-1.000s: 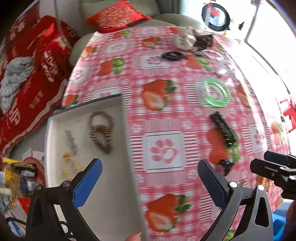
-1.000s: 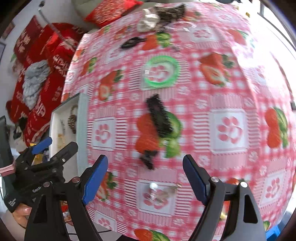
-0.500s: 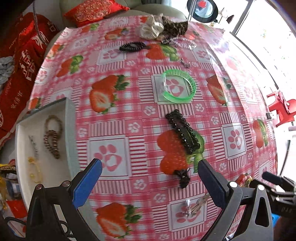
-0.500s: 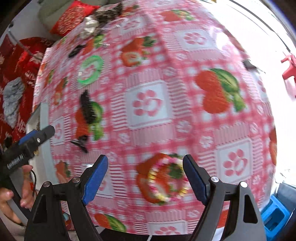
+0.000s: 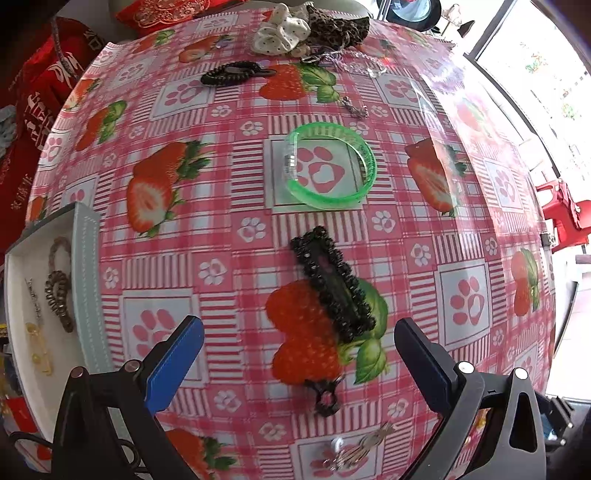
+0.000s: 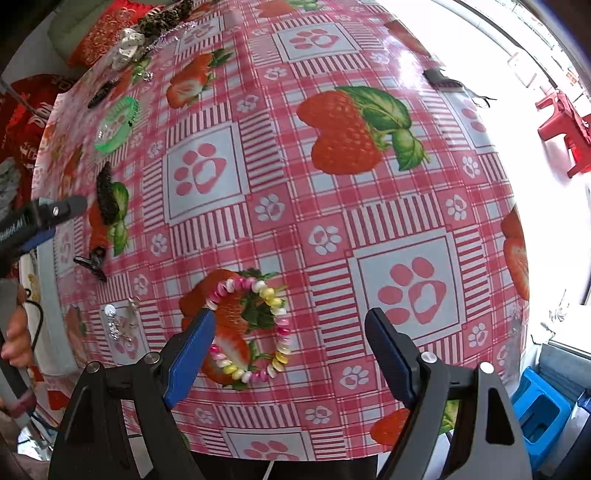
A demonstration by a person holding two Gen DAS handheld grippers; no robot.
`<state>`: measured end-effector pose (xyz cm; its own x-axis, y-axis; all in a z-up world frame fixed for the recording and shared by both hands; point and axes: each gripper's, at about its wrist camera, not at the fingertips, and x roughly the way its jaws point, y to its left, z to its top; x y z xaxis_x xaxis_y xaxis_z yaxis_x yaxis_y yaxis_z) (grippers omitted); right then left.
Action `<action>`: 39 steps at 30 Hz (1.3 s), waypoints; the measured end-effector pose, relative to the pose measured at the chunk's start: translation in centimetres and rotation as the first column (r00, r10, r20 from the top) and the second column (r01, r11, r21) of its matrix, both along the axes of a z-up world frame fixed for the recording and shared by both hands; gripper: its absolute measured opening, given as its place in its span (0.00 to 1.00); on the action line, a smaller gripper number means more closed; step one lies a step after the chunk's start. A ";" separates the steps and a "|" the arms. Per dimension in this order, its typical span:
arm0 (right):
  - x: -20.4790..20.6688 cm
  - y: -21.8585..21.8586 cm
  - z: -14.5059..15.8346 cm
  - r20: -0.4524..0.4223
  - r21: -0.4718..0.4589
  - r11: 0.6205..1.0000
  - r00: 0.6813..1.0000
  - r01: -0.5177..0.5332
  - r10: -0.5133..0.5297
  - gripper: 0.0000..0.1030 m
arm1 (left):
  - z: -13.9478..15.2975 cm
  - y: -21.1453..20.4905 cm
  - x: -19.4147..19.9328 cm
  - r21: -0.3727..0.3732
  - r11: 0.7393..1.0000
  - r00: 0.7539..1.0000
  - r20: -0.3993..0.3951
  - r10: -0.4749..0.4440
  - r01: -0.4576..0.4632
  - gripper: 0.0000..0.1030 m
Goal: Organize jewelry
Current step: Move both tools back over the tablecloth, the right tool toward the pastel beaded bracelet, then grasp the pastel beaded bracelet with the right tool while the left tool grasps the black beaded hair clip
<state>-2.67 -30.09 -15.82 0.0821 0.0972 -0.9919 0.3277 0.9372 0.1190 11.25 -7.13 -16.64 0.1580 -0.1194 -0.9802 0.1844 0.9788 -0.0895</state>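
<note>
- Hovering above a desk (image 5: 229,177) spread with a strawberry-and-paw-print cloth, the left gripper (image 5: 299,343) has its blue-padded jaws wide apart, gripping nothing.
- Lying between and just beyond those jaws is a black beaded hair clip (image 5: 332,288), flat on a printed strawberry; a small black ring-shaped clip (image 5: 325,397) sits just nearer the camera than it.
- A silver trinket (image 5: 354,448) lies nearer still than the hair clip, at the desk's near edge.
- A green bangle (image 5: 330,166) rests farther off than the hair clip; beyond it lie a black coiled hair tie (image 5: 232,72), a thin silver chain (image 5: 347,61) and fabric scrunchies (image 5: 284,35).
- Left of the hair clip, a white tray (image 5: 86,280) holds a brown beaded bracelet (image 5: 59,299) and other small pieces.
- The right gripper (image 6: 290,347) also points down at the cloth, jaws standing apart and empty.
- A pastel beaded bracelet (image 6: 251,328) lies on the desk, right of the hair clip, its left edge touching or hidden by the left pad (image 6: 190,354).
- A hand (image 6: 14,332) at the right view's left edge holds the left gripper.
</note>
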 end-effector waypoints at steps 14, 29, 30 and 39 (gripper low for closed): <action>-0.1 1.4 -1.3 -0.007 -0.066 0.994 0.996 -0.089 0.088 0.71 | -3.1 -3.5 2.2 0.020 1.000 0.999 -0.041 0.012 -0.011 0.79; 0.0 6.4 -1.2 -0.001 -0.181 0.955 0.971 -0.233 0.237 0.40 | -2.4 -3.8 2.0 0.044 0.999 1.000 0.016 -0.022 0.021 0.41; 0.0 6.6 -1.1 0.000 -0.181 0.955 0.971 -0.236 0.240 0.34 | -2.3 -3.9 2.0 0.039 0.999 1.000 0.017 -0.025 0.024 0.40; 0.5 6.2 0.1 0.027 -0.133 0.971 0.978 -0.200 0.205 0.10 | -0.1 -2.1 0.0 -0.004 0.999 0.997 0.060 -0.038 0.039 0.40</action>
